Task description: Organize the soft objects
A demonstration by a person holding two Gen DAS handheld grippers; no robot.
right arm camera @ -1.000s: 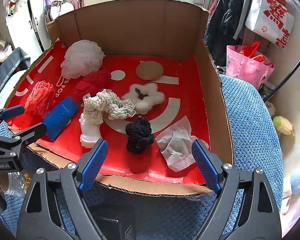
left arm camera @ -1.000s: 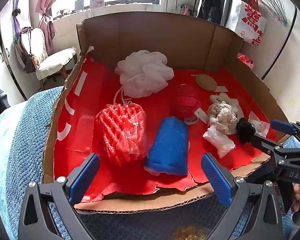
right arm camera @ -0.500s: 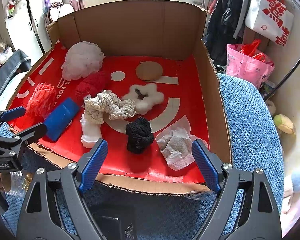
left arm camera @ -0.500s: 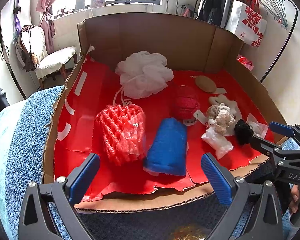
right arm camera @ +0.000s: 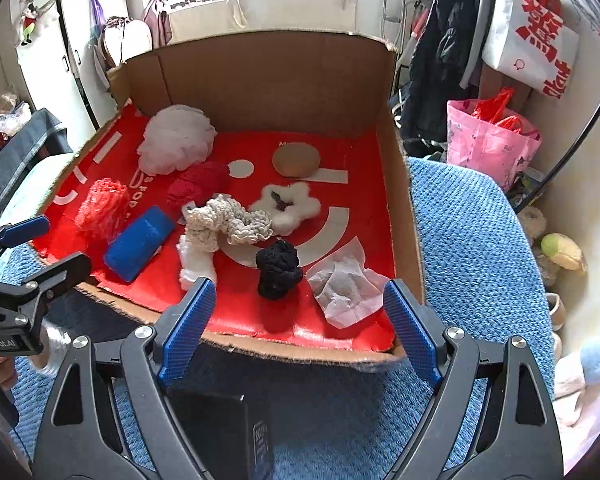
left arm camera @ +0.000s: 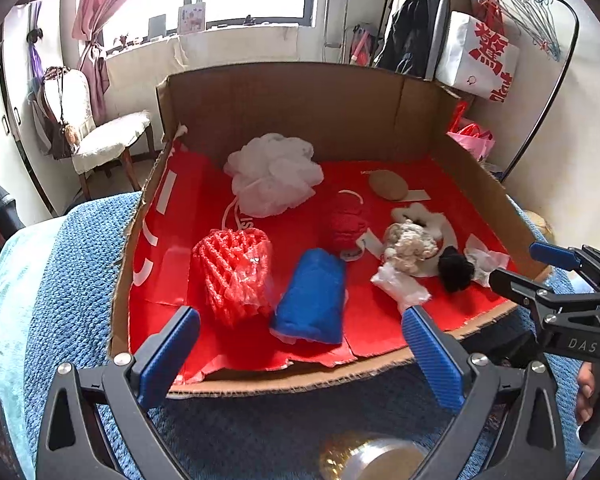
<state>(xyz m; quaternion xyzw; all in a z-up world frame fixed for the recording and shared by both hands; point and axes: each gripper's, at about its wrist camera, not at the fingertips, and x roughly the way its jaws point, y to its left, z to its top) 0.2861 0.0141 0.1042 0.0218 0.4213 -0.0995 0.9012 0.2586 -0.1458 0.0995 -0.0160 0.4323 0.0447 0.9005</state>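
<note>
Daylight pours through the window behind a cardboard box (left arm camera: 300,100) sitting on a blue knitted blanket (left arm camera: 71,272). We hold both claws before its near edge: left claw (left arm camera: 300,344) and right claw (right arm camera: 295,320) each gape wide, gripping nothing. From the left wrist we catch a wooden chair (left arm camera: 107,140) left of the box and a shiny gold lid (left arm camera: 372,456) below our claw; the right wrist instead gives us a pink bag (right arm camera: 488,140) and plush toys (right arm camera: 564,252) right of the box. Inside the box, on its red lining: a white mesh pouf (left arm camera: 273,176) near the back wall, a red net ball (left arm camera: 235,276) and blue cloth roll (left arm camera: 312,296) at front left, dark red yarn (left arm camera: 348,222) mid-box, cream knit (right arm camera: 227,224), white fluffy flower (right arm camera: 287,208), black pompom (right arm camera: 277,264) and crumpled tissue (right arm camera: 348,284) front right, a tan round pad (right arm camera: 295,160) at the back.
</note>
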